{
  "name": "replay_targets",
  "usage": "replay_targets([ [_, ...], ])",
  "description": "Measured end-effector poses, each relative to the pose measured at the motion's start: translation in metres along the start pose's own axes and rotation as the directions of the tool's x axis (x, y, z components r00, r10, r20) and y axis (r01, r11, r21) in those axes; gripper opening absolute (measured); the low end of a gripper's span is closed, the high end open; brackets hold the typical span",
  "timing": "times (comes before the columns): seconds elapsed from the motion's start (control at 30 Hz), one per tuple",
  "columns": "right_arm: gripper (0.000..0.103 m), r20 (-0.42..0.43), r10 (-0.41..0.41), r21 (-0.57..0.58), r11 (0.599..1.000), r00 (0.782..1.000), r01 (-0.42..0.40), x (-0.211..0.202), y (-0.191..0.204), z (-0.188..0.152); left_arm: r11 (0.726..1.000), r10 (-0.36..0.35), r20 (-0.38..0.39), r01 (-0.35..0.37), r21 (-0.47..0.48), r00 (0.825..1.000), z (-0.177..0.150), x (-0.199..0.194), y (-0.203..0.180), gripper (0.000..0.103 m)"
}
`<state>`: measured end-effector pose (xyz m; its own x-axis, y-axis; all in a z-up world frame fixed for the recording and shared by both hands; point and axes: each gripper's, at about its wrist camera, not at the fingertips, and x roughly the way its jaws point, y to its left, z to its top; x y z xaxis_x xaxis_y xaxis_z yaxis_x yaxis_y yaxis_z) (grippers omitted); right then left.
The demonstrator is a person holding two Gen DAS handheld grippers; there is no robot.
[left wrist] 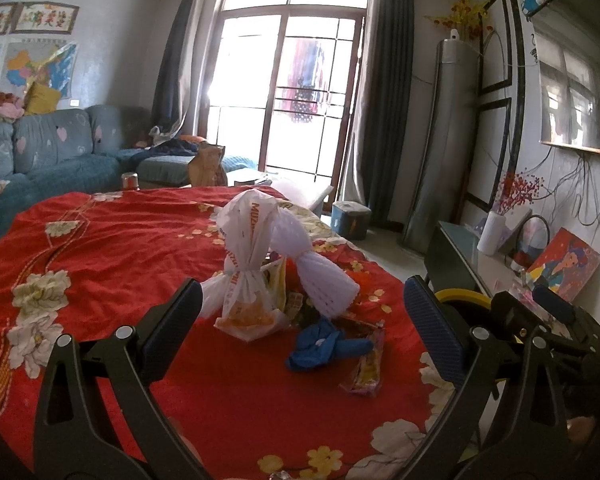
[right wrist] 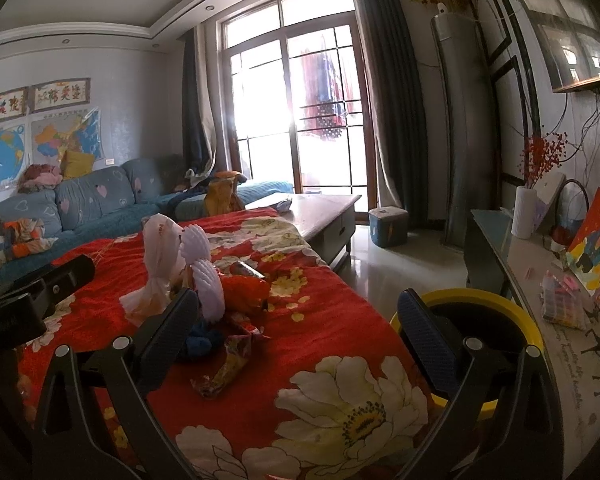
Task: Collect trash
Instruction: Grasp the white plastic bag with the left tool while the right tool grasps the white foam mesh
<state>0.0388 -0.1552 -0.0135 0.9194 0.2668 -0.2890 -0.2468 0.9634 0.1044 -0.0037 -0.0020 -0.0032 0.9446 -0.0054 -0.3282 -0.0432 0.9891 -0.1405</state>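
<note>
A pile of trash lies on a table under a red flowered cloth (left wrist: 120, 248). It holds a knotted white plastic bag (left wrist: 246, 264), a white foam net sleeve (left wrist: 312, 264), a crumpled blue glove (left wrist: 324, 346) and a yellow snack wrapper (left wrist: 366, 368). My left gripper (left wrist: 304, 320) is open and empty, just short of the pile. In the right wrist view the pile shows as bag (right wrist: 160, 256), foam sleeve (right wrist: 204, 276), blue glove (right wrist: 200, 340) and wrapper (right wrist: 224, 372). My right gripper (right wrist: 296, 328) is open and empty, right of the pile. A yellow-rimmed black bin (right wrist: 480, 320) stands at the table's right edge.
A blue sofa (left wrist: 60, 152) lines the left wall. A wooden coffee table (right wrist: 316, 216) and a small blue box (right wrist: 388, 226) stand toward the window. A grey side counter (right wrist: 540, 280) with a white vase (right wrist: 524, 212) and a painting (right wrist: 596, 248) runs along the right.
</note>
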Motion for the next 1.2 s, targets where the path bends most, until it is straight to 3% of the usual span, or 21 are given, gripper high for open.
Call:
replay_targets([
  [0.27, 0.097, -0.059, 0.070, -0.024, 0.997, 0.996, -0.071, 0.014, 0.013, -0.002, 1.000, 0.019, -0.010, -0.019, -0.020, 1.000, 0.003, 0.006, 0.018, 0.092],
  [0.8, 0.097, -0.179, 0.222, -0.107, 0.964, 0.958, -0.244, 0.052, 0.065, 0.006, 0.982, 0.159, -0.024, -0.161, -0.098, 0.987, 0.024, 0.017, 0.074, 0.092],
  [1.03, 0.096, -0.236, 0.245, -0.094, 0.957, 0.940, -0.273, 0.087, 0.068, 0.010, 0.985, 0.145, -0.070, -0.151, -0.089, 0.987, 0.035, 0.041, 0.080, 0.092],
  [1.2, 0.082, -0.306, 0.249, -0.056, 0.959, 0.919, -0.278, 0.116, 0.063, 0.008, 0.987, 0.116, -0.111, -0.127, -0.094, 0.987, 0.046, 0.066, 0.084, 0.092],
])
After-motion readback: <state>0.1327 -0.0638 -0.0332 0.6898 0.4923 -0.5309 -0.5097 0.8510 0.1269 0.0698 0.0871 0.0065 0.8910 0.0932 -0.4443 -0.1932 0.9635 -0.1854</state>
